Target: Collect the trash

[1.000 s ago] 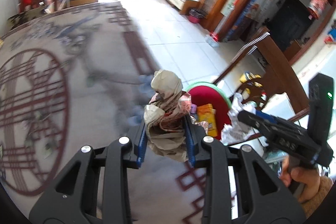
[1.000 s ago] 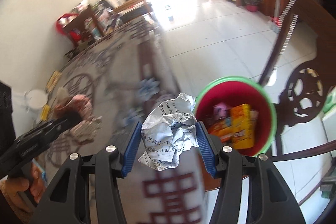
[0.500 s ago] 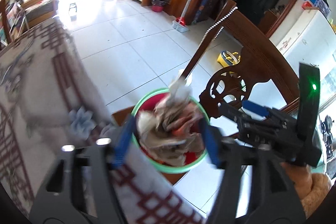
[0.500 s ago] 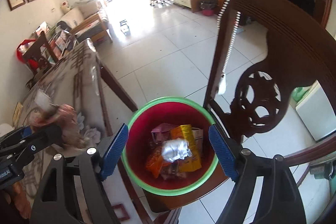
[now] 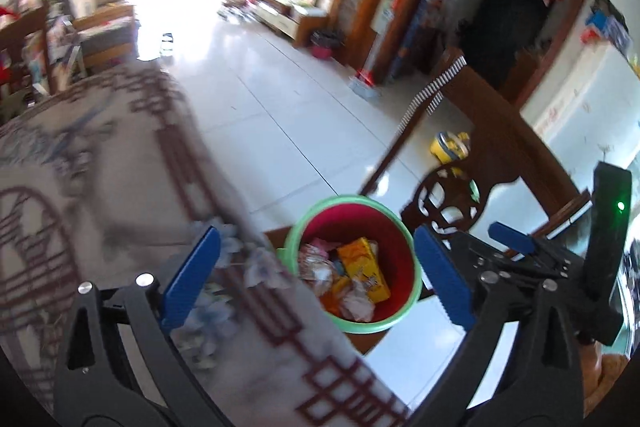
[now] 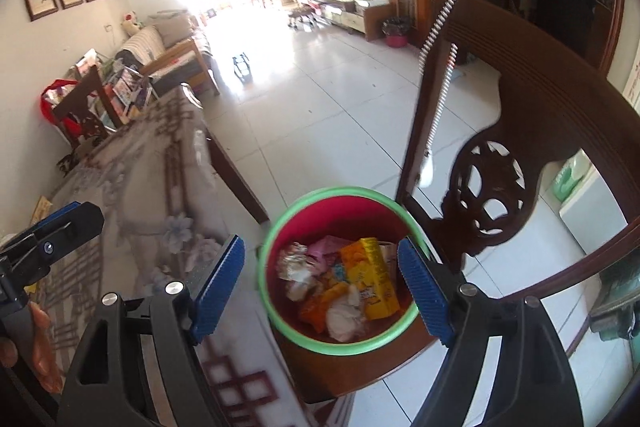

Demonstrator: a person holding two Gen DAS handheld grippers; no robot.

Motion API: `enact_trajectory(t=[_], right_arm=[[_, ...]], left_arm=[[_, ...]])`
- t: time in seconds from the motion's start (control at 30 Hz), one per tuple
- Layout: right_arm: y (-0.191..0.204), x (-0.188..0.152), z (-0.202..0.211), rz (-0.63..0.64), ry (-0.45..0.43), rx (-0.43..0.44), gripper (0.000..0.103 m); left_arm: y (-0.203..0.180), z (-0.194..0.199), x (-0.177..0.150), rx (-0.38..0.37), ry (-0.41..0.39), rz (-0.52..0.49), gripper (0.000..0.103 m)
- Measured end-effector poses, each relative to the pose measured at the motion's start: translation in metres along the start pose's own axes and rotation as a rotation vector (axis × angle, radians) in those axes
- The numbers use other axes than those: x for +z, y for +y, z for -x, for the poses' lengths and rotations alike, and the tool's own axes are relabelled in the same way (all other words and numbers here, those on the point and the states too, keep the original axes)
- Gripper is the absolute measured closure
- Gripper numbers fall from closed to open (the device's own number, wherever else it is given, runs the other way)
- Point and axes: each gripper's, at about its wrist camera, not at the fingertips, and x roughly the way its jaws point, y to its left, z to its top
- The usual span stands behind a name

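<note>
A red bin with a green rim [image 5: 352, 201] [image 6: 340, 191] stands on a wooden chair seat beside the table. Inside lie a yellow carton [image 5: 364, 267] [image 6: 372, 275], wrappers and crumpled paper [image 6: 344, 315]. My left gripper [image 5: 316, 267] hangs above the bin and the table edge. Its jaws are opening wide, with nothing between the blue pads. My right gripper [image 6: 322, 287] is open over the bin, and its pads frame the rim without touching anything.
The table with a patterned cloth [image 5: 120, 187] [image 6: 140, 187] lies to the left of the bin. A carved wooden chair back [image 6: 520, 107] [image 5: 500, 131] rises close on the right. White tiled floor [image 6: 320, 107] stretches beyond.
Both grippers swung from the table to above the bin and opened. The brownish wad left the left jaws and the printed paper ball left the right jaws; both now lie in the bin.
</note>
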Motion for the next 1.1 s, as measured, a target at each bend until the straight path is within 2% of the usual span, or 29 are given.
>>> enact_trajectory(t=[0.07, 0.17, 0.23, 0.37, 0.6, 0.77, 0.9, 1.03, 1.1], right_arm=[[0.022, -0.003, 0.012, 0.023, -0.031, 0.013, 0.025], [0.055, -0.012, 0.029, 0.053, -0.078, 0.031, 0.017], [0.078, -0.02, 0.04, 0.079, -0.114, 0.039, 0.015], [0.124, -0.038, 0.06, 0.108, -0.177, 0.051, 0.007], [0.188, -0.063, 0.102, 0.157, -0.349, 0.057, 0.007], [0.215, -0.081, 0.118, 0.122, -0.431, 0.03, 0.007], [0.234, -0.092, 0.123, 0.115, -0.453, 0.022, 0.007], [0.259, -0.1, 0.12, 0.159, -0.431, 0.026, 0.007], [0.267, -0.103, 0.117, 0.169, -0.415, 0.033, 0.007]], left_arm=[[0.014, 0.022, -0.004, 0.023, -0.038, 0.019, 0.006], [0.039, 0.055, -0.01, 0.053, -0.084, 0.042, 0.006], [0.058, 0.078, -0.017, 0.074, -0.114, 0.053, 0.005], [0.088, 0.112, -0.033, 0.098, -0.135, 0.064, 0.005], [0.132, 0.166, -0.063, 0.148, -0.207, 0.071, 0.005], [0.147, 0.205, -0.08, 0.248, -0.325, 0.023, 0.005], [0.155, 0.225, -0.088, 0.305, -0.368, 0.014, 0.005], [0.172, 0.239, -0.098, 0.264, -0.369, 0.058, 0.005], [0.178, 0.242, -0.103, 0.269, -0.372, 0.078, 0.005]])
